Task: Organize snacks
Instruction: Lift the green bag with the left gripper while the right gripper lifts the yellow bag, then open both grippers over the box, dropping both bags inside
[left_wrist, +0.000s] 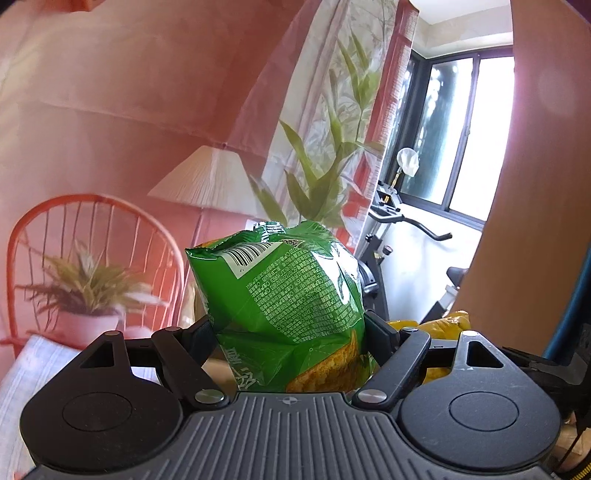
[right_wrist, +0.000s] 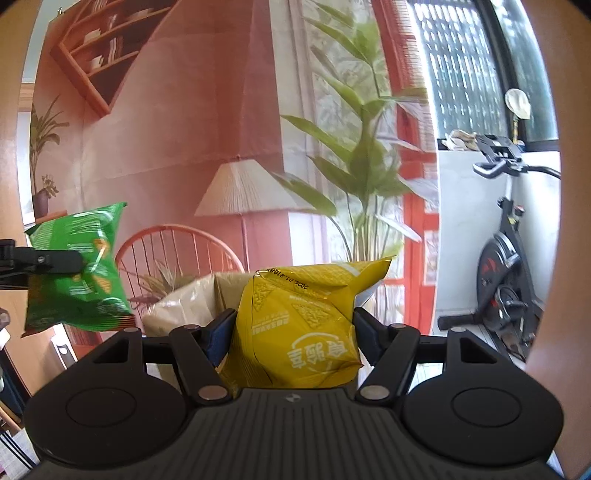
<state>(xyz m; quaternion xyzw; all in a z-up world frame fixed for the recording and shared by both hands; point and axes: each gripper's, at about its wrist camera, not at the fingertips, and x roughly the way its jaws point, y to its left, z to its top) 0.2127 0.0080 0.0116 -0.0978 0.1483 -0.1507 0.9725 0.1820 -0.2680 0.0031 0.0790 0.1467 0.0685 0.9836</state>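
**Both grippers loaded, one snack bag each**

So here's where we're at. The room behind us is mostly a big printed backdrop (right_wrist: 177, 122): pink walls, a floor lamp, an orange wire chair, leafy plants, a wooden shelf up in the corner. Off to the right of it there's a real window (left_wrist: 454, 129) and an exercise bike (right_wrist: 506, 266) standing by the white wall. We can't really make out the work surface itself from either camera, the gripper bodies block the lower part of both views.

Container-wise, there's an open cardboard box (right_wrist: 192, 299) sitting just behind the yellow bag in the right wrist view. We can't see into it, so no idea what it contains.

Our left gripper (left_wrist: 288, 332) is partway closed, fingers squeezing the sides of the green snack bag (left_wrist: 284, 295), which stands upright between them, barcode side facing the camera. The same bag shows up at the left of the right wrist view, held up in the air.

Our right gripper (right_wrist: 291, 328) is partway closed too, clamped on the yellow snack bag (right_wrist: 303, 325), also lifted, in front of the box.
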